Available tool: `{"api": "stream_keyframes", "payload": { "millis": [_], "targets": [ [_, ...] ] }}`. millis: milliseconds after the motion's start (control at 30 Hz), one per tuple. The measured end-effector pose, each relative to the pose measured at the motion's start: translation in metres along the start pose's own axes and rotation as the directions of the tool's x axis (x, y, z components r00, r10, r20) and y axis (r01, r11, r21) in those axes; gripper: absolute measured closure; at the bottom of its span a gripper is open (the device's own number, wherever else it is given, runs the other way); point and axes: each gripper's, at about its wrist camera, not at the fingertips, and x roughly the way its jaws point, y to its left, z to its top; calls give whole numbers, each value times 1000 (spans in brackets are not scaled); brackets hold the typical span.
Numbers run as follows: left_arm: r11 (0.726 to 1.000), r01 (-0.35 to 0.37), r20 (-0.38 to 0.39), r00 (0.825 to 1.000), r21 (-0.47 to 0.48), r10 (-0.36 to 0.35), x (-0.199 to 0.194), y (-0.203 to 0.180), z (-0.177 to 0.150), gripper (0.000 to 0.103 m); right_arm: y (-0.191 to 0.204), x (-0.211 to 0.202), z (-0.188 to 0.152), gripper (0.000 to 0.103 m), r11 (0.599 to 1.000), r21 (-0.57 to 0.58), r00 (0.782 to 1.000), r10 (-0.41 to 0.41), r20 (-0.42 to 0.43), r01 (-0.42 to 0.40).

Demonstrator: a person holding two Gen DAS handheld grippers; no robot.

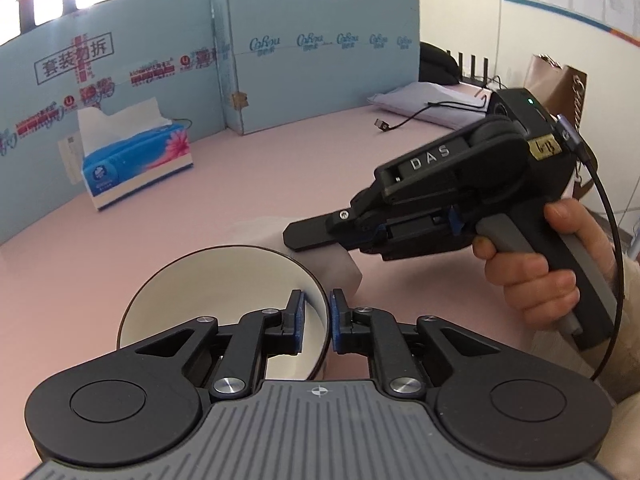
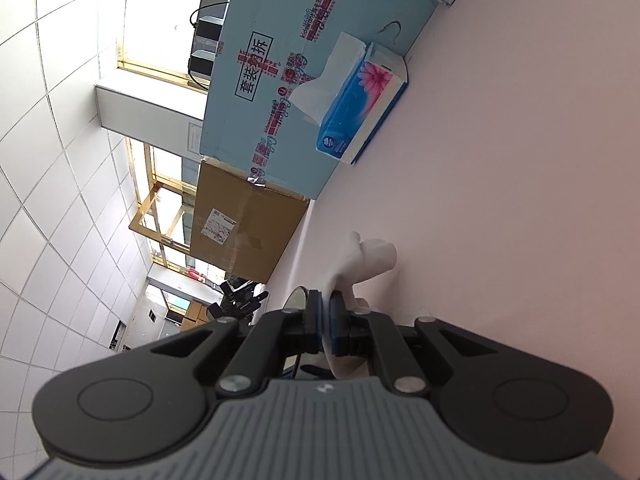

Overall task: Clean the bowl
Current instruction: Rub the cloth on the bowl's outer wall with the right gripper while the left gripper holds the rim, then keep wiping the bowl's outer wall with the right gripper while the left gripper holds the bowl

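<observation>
A bowl (image 1: 224, 280), white inside with a dark rim, is held tilted above the pink table. My left gripper (image 1: 317, 322) is shut on the bowl's right wall, one finger inside and one outside. My right gripper (image 1: 296, 236) comes in from the right, turned on its side just beyond the bowl's far rim, shut on a white tissue (image 1: 336, 268) that hangs behind the bowl. In the right wrist view the right gripper (image 2: 326, 320) pinches the tissue (image 2: 360, 264), and a sliver of the bowl's rim (image 2: 298, 298) shows left of the fingers.
A blue tissue box (image 1: 136, 164) stands at the back left of the pink table (image 1: 280, 168), also in the right wrist view (image 2: 360, 112). Blue cardboard walls (image 1: 320, 52) fence the back. A cable (image 1: 412, 116), papers and a brown bag lie at the far right.
</observation>
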Motion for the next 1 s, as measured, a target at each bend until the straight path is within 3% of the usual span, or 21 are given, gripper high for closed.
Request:
{"api": "stream_keyframes", "payload": {
  "millis": [267, 600, 1000],
  "targets": [
    [994, 83, 54, 995, -67, -79, -27, 23, -13, 94, 6, 4, -5, 96, 999, -6, 999, 31, -10, -31],
    [970, 181, 132, 978, -160, -161, -41, 48, -26, 95, 17, 20, -11, 96, 985, 18, 985, 169, -26, -169],
    [951, 257, 184, 957, -169, -226, -50, 62, -41, 95, 22, 53, 3, 96, 991, 5, 991, 132, -37, -132]
  ]
}}
